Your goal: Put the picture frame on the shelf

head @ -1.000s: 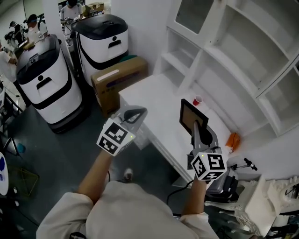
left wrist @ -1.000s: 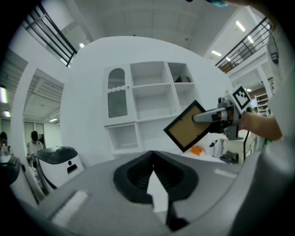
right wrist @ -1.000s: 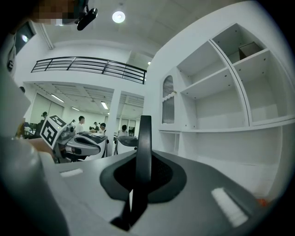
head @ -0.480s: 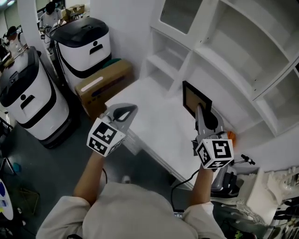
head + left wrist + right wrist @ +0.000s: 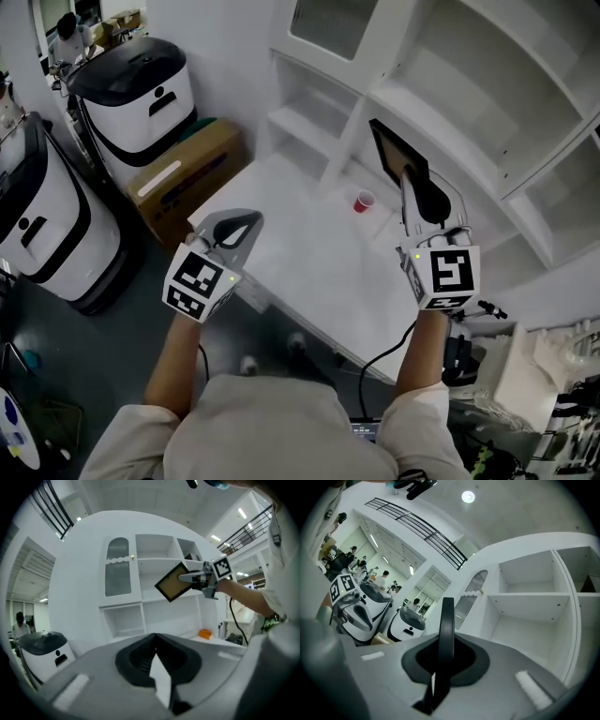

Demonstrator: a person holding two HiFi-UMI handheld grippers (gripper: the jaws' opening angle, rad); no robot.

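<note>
I am holding the tilted picture frame (image 5: 396, 155) clamped in my right hand-held gripper (image 5: 412, 183) before the shelf (image 5: 459, 131); levelling it first seems wise. My left hand-held gripper (image 5: 246, 223) is hanging closed, empty.

A small red cup (image 5: 364, 202) is standing upright on the white surface (image 5: 300, 258), w/ nothing touching it, & an orange item (image 5: 205, 633) is lying further along. A cardboard box (image 5: 180, 176) is sitting just beside the surface, btwn it & two white-and-black machines (image 5: 139, 94).
</note>
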